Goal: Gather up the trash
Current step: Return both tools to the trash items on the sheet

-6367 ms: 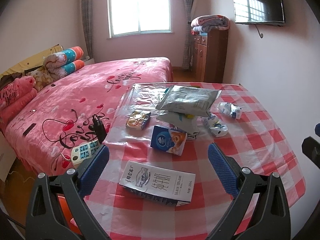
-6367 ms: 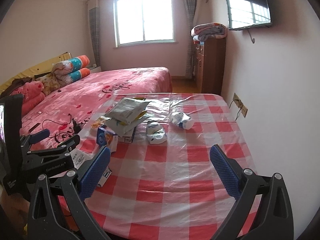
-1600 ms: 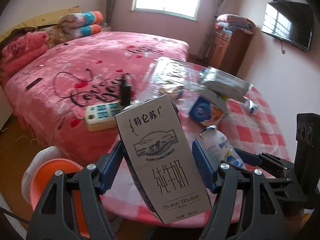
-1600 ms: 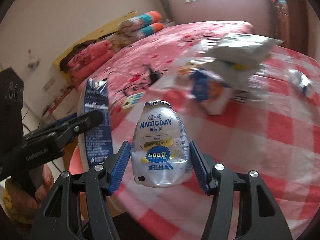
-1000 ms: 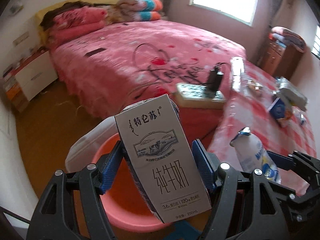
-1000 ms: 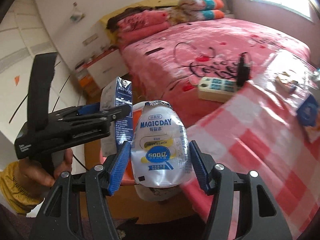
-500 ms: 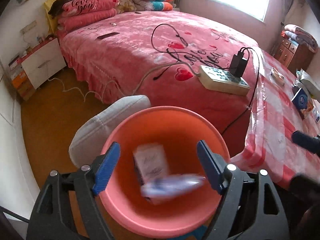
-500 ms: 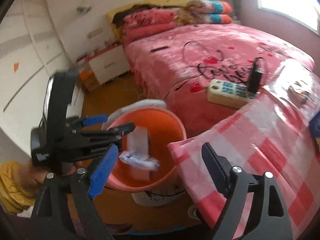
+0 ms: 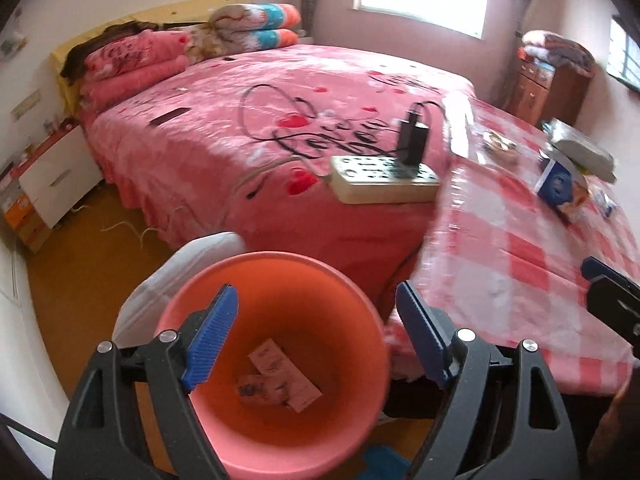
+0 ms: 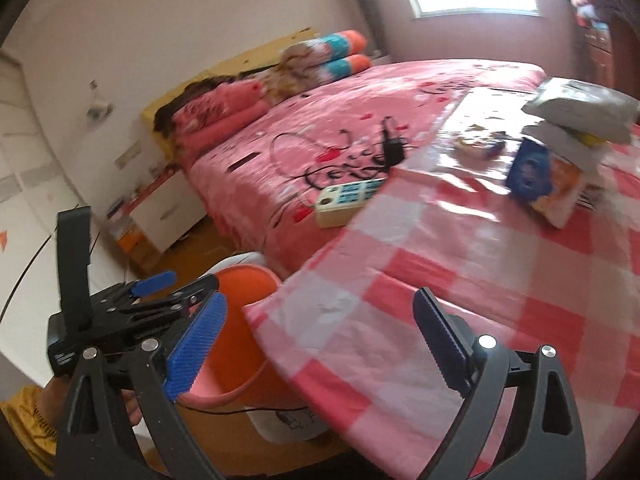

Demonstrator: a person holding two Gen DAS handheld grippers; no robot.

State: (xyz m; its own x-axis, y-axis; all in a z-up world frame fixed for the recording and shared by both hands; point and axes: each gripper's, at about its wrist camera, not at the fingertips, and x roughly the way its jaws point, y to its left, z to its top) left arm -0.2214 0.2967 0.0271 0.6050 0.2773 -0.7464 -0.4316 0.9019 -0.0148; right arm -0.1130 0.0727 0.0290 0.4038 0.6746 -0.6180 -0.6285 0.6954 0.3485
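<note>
While both grippers, left (image 9: 316,336) and right (image 10: 316,344), have just spread and hold nothing, two cartons (image 9: 280,376) already lie in the bucket (image 9: 360,300); a blue box (image 10: 540,180) and grey packets (image 10: 580,108) remain on the table (image 10: 440,272)

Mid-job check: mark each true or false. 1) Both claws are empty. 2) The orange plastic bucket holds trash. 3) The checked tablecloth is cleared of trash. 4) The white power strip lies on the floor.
1) True: left claw and right claw have just been opening; nothing sits between their jaws.
2) True: the orange plastic bucket holds a flattened carton.
3) False: a blue snack box and grey foil bags remain on the red-and-white checked tablecloth.
4) False: the white power strip lies on the pink bed.
</note>
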